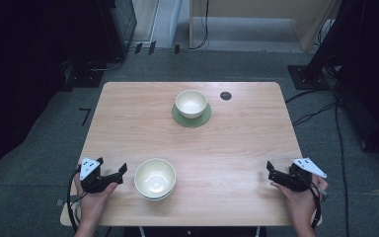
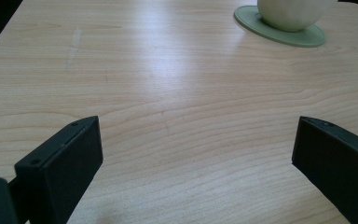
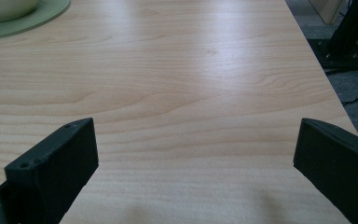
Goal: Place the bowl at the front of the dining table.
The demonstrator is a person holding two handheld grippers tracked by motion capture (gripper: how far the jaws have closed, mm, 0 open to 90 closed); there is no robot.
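Both grippers idle at the near edge of the light wood-grain tabletop [image 1: 237, 143], one per side, jaws spread wide and grasping nothing. Left gripper [image 1: 112, 174] sits just beside the near cream ceramic bowl [image 1: 155, 178], apart from it, jaws aimed toward it; looks like the likely first pick. That bowl may be two nested: a second rim seems to show at its lower edge, too small to be sure. Right gripper [image 1: 270, 171] is well apart from both bowls, bare wood ahead of it in the right gripper view.

Far cream ceramic bowl [image 1: 191, 103] stands upright on a round sage-green coaster [image 1: 192, 120] near the far edge, so that reads as the set-down spot. Small dark round disc [image 1: 225, 95] lies just beside it on the right.

No brands, labels or legible writing anywhere.
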